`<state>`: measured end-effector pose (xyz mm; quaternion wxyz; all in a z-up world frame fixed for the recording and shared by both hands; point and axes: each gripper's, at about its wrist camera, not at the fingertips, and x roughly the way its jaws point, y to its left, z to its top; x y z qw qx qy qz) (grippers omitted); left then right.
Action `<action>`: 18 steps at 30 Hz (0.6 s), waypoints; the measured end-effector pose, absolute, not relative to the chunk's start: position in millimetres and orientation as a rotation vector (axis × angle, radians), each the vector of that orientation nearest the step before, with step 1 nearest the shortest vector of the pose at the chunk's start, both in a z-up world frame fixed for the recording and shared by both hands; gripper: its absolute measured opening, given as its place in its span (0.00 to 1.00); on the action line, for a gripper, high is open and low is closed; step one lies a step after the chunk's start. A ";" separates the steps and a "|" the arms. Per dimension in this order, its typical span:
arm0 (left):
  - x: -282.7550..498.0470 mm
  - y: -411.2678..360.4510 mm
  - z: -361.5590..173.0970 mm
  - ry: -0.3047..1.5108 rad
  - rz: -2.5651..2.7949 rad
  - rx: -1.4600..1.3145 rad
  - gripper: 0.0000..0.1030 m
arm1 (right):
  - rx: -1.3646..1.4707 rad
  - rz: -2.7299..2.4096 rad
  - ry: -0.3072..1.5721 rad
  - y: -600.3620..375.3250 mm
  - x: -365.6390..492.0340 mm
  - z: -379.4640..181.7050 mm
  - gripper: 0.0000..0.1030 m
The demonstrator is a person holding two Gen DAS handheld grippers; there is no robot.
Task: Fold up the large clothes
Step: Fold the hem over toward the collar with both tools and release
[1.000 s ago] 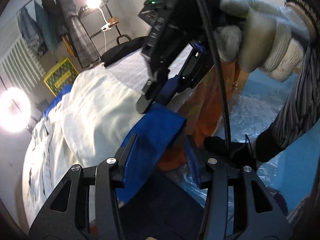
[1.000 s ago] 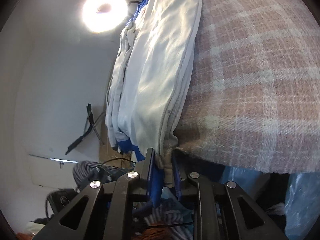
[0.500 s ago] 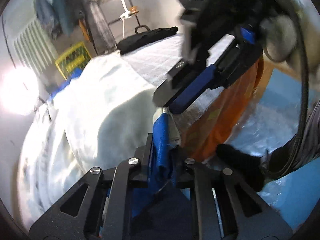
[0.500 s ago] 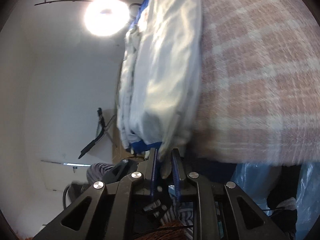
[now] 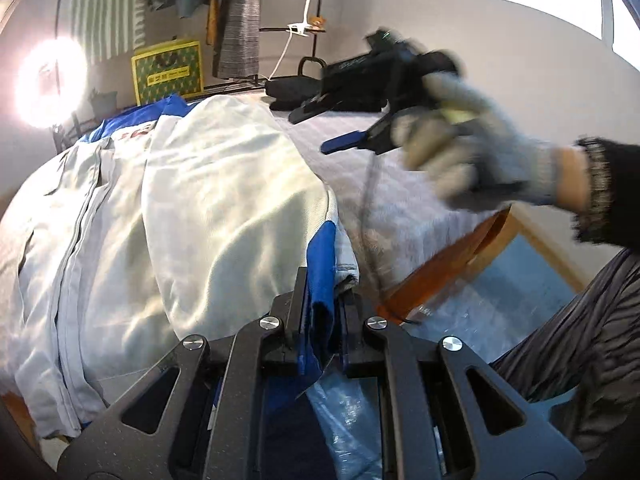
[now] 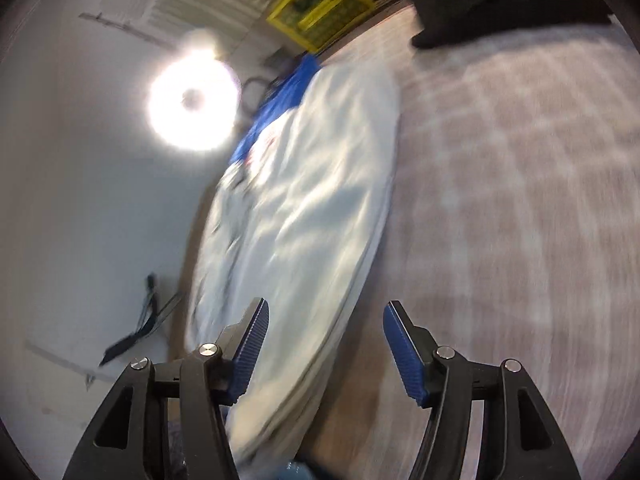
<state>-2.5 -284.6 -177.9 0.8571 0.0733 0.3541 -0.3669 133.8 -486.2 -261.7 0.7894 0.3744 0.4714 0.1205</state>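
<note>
A large white garment with blue trim (image 5: 208,216) lies folded along the left of a plaid-covered bed (image 5: 400,208). My left gripper (image 5: 322,312) is shut on the garment's blue hem at its near corner. My right gripper (image 6: 324,344) is open and empty, held above the garment's near right edge (image 6: 304,240). In the left wrist view it (image 5: 348,142) shows raised over the bed in a gloved hand (image 5: 472,152), blurred.
A black bag (image 5: 296,92) lies at the far end of the bed, also in the right wrist view (image 6: 508,4). A yellow crate (image 5: 168,70), a clothes rack (image 5: 240,12) and a ring light (image 5: 48,80) stand beyond. An orange cloth (image 5: 448,264) hangs at the bed's near right edge.
My right gripper has let go of the garment's edge, opened and lifted away over the bed. My left gripper closed on the blue hem.
</note>
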 end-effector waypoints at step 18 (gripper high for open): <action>14.1 -250.6 -178.8 0.819 -0.781 -0.059 0.09 | 0.616 -0.014 1.063 -452.3 293.3 -277.6 0.07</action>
